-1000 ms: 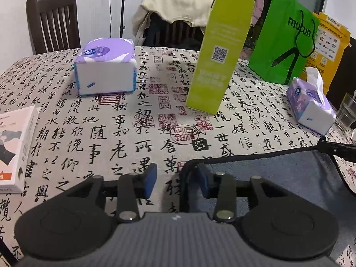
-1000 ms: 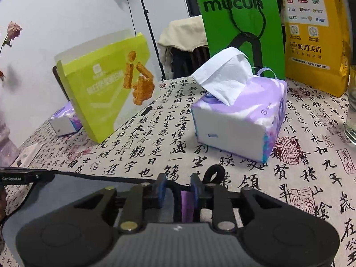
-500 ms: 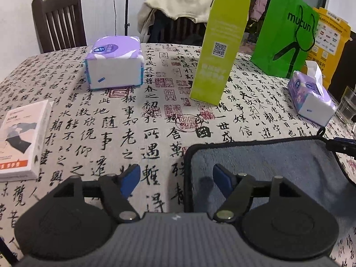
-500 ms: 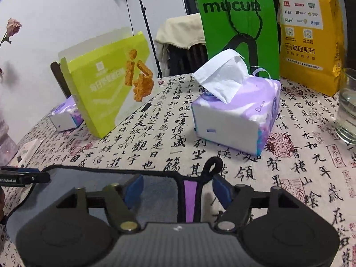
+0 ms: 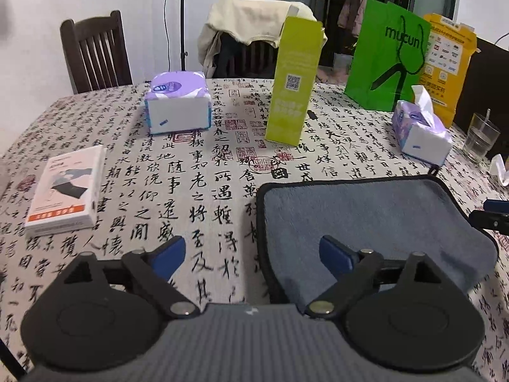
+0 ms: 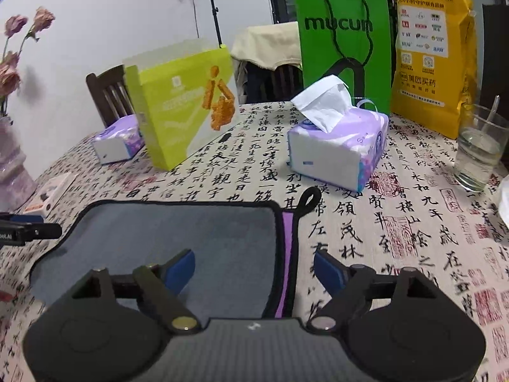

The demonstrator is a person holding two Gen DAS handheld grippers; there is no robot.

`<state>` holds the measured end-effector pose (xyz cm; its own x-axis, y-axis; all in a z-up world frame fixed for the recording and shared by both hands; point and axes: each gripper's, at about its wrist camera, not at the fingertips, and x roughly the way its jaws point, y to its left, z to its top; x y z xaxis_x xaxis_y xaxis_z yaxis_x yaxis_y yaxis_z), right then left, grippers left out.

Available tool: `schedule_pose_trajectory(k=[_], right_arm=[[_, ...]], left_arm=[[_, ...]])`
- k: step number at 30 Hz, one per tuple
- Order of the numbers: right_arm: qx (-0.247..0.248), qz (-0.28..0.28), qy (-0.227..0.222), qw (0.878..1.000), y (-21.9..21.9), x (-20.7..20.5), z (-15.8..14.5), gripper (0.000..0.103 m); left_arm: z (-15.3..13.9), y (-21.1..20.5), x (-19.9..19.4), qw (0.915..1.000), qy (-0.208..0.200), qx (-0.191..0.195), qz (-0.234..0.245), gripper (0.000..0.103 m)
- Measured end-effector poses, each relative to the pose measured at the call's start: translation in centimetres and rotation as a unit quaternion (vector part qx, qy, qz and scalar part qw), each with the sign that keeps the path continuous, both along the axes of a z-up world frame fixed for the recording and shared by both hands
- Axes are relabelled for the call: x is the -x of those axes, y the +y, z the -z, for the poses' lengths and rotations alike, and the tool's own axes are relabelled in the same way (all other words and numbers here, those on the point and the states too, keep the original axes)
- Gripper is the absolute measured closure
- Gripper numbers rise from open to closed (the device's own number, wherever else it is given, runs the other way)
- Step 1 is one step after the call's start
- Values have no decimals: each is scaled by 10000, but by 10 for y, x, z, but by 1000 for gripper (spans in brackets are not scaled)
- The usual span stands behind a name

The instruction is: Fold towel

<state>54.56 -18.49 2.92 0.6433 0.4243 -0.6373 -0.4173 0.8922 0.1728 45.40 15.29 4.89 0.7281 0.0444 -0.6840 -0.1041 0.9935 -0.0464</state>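
Observation:
A grey towel (image 5: 366, 219) with black piping lies folded flat on the calligraphy tablecloth (image 5: 197, 172). It also shows in the right wrist view (image 6: 178, 238), with a purple strip and a black hanging loop (image 6: 310, 199) at its right edge. My left gripper (image 5: 253, 254) is open and empty, raised over the towel's left edge. My right gripper (image 6: 254, 265) is open and empty, raised over the towel's right edge. The right gripper's tip shows at the right of the left wrist view (image 5: 491, 218).
On the table stand a lime green carton (image 5: 294, 82), two purple tissue packs (image 5: 176, 105) (image 6: 338, 149), a green bag (image 5: 386, 54), a yellow bag (image 6: 432, 51), a glass of water (image 6: 478, 152) and a white box (image 5: 65, 187). Chairs stand behind.
Both grippers opened and let go of the towel's corners, then drew back and up. The towel now lies flat.

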Motion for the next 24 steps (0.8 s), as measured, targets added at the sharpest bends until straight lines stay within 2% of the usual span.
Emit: schedule_pose_trajectory(k=[8, 13, 24], right_arm=[[125, 3, -245, 9996, -4, 44, -18, 17], [130, -13, -367, 9992, -11, 72, -28, 12], [149, -33, -556, 9983, -27, 127, -45, 11]], left_arm=[[-15, -20, 42, 9996, -155, -134, 175, 4], [-22, -27, 68, 9995, -235, -108, 201, 2], [-38, -45, 126, 9986, -444, -135, 258, 0]])
